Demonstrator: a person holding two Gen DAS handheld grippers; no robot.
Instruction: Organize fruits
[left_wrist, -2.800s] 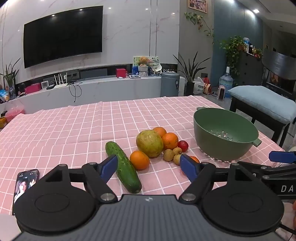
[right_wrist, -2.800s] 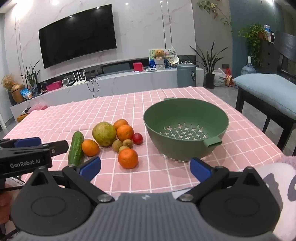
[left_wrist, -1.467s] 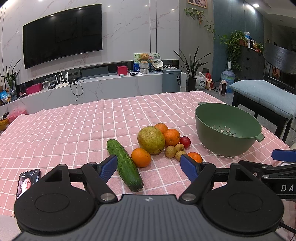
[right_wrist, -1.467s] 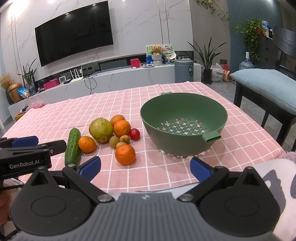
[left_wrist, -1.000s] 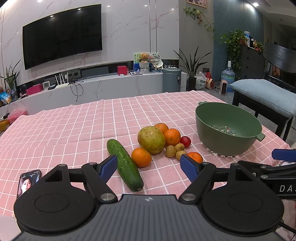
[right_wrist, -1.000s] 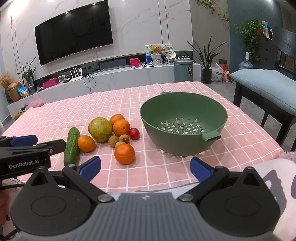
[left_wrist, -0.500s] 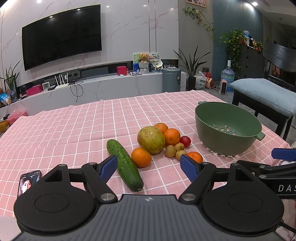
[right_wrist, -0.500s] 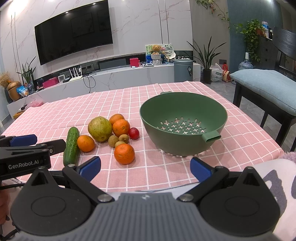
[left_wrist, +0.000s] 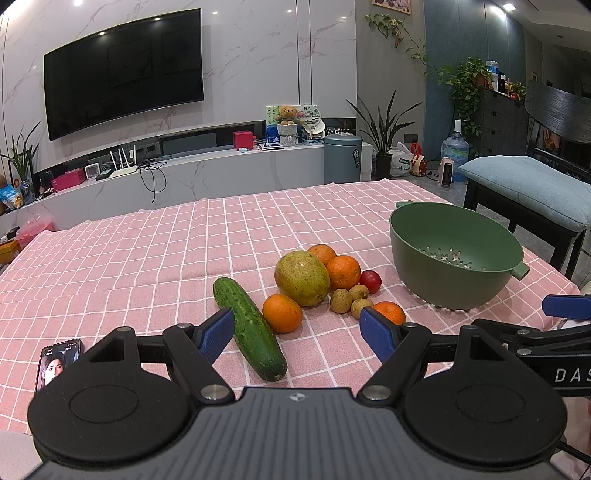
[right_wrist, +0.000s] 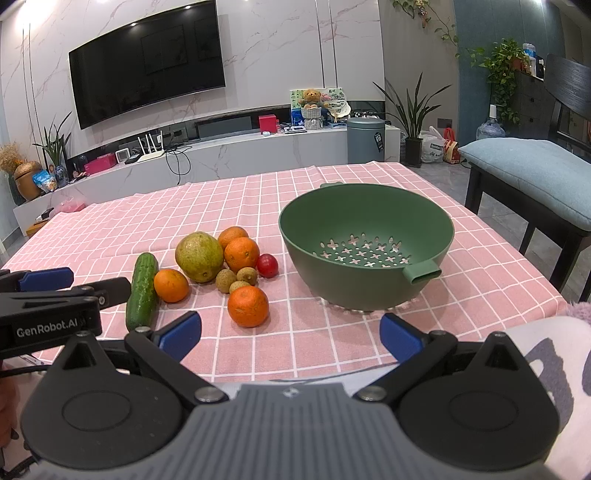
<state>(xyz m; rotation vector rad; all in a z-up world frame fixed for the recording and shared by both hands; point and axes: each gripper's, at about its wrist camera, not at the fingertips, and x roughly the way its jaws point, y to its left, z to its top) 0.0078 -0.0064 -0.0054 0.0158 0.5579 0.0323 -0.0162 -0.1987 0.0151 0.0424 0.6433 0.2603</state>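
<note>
A pile of fruit lies mid-table: a large green-yellow mango (left_wrist: 301, 277) (right_wrist: 199, 256), several oranges (left_wrist: 282, 313) (right_wrist: 248, 306), small brown kiwis (left_wrist: 340, 300), a small red fruit (left_wrist: 370, 281) (right_wrist: 267, 265) and a cucumber (left_wrist: 249, 328) (right_wrist: 142, 291). An empty green colander bowl (left_wrist: 454, 254) (right_wrist: 365, 251) stands to their right. My left gripper (left_wrist: 297, 330) is open and empty, hovering near the cucumber's near end. My right gripper (right_wrist: 290, 332) is open and empty, near the table's front edge, before the bowl.
A pink checked cloth (left_wrist: 184, 251) covers the table. A phone (left_wrist: 55, 363) lies at the front left. A cushioned bench (right_wrist: 532, 173) stands right of the table. A TV wall and low cabinet are behind.
Both grippers have drifted very slightly; the fruit and bowl have not moved. Both stay open.
</note>
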